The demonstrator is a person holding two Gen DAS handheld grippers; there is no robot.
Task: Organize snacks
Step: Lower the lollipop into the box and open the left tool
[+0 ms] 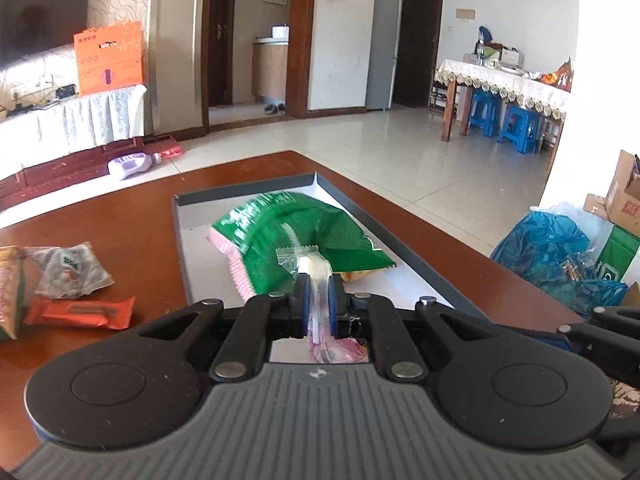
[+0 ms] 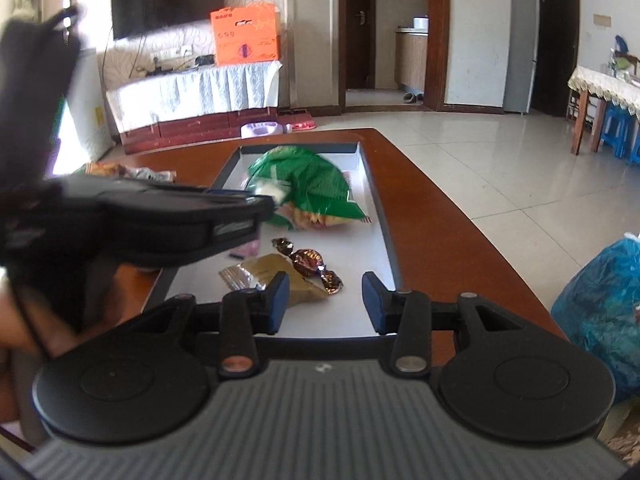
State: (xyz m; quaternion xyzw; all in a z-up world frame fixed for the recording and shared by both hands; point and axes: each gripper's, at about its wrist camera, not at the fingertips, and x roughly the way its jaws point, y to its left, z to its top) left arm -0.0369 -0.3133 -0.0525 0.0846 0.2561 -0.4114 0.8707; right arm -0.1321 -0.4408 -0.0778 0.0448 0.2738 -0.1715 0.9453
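Left wrist view: left gripper [image 1: 318, 296] fingers pinching a clear-wrapped white candy [image 1: 310, 266], long axis pointing straight ahead, over the green bag [image 1: 304, 236] in the tray [image 1: 400, 240] on the surface. Right wrist view: right gripper [image 2: 325, 298] fingers spread, nothing between them, low over the tray's near end beside a brown candy [image 2: 310, 262] and tan packet [image 2: 264, 274]

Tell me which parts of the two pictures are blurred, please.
Left wrist view: the green snack bag in the tray is smeared, the room sharp. Right wrist view: the left gripper crossing the frame is blurred; the wrapped candy is fairly sharp.
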